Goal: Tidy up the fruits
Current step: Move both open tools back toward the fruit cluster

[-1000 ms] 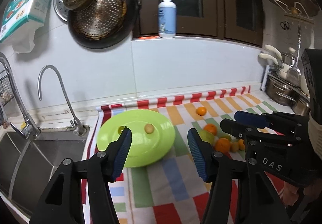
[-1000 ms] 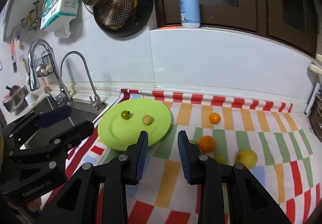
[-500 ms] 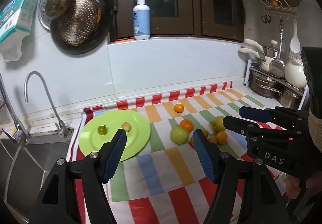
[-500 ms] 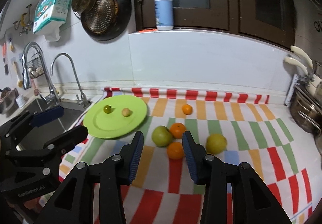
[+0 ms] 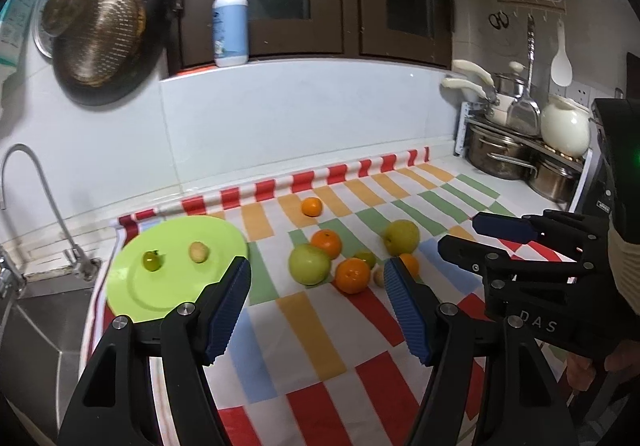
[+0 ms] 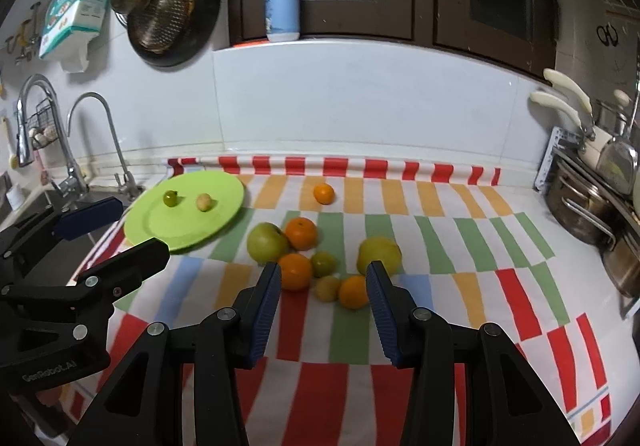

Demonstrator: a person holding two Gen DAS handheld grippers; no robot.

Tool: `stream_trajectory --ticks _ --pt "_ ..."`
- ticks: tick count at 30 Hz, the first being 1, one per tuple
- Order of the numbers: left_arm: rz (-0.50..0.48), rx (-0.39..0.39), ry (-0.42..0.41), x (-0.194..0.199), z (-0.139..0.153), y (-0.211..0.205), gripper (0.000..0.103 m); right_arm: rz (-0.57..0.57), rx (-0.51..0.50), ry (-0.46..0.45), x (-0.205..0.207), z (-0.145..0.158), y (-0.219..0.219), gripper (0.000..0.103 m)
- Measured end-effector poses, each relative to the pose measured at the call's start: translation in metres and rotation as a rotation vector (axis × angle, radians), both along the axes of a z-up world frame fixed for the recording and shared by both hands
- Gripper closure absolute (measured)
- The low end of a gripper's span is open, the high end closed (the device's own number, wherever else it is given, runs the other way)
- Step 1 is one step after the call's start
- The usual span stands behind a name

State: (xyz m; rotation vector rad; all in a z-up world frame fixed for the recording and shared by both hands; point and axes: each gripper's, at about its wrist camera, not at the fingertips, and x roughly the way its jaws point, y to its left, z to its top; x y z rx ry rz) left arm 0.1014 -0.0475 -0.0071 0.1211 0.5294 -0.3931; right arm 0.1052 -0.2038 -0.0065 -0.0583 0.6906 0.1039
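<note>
- Two hand-held grippers hang above a kitchen desk draped in a striped, checked cloth (image 6: 400,374), both aimed down at a scatter of fruit.
- The left gripper (image 5: 316,294) has its fingers spread wide with nothing between them; the right gripper (image 6: 323,288) has just been opening, its fingers parted and empty.
- A lime-green plate (image 6: 224,213) sits at the cloth's left end beside the sink (image 5: 36,326), carrying a small green fruit (image 6: 170,198) and a small pale yellow fruit (image 6: 203,201), set apart.
- Mid-cloth, a green apple (image 6: 266,242) touches an orange (image 6: 301,233); close by lie more oranges, a small green fruit and a yellow pear (image 6: 379,255).
- One small orange (image 6: 323,193) sits alone nearer the tiled wall.
- Pots (image 5: 496,153) stand on a rack at the right.
</note>
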Motion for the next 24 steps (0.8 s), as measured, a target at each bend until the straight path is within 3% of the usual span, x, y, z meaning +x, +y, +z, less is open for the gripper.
stream_trajectory --ticks 18,24 --pt "-0.117 0.078 0.096 0.05 -0.053 -0.041 0.035 -0.014 0.027 0.132 0.038 -0.054 -0.031 0.058" --pt "-0.158 0.079 0.159 0.072 -0.071 -0.052 0.047 0.003 0.021 0.175 0.053 -0.071 -0.034 0.058"
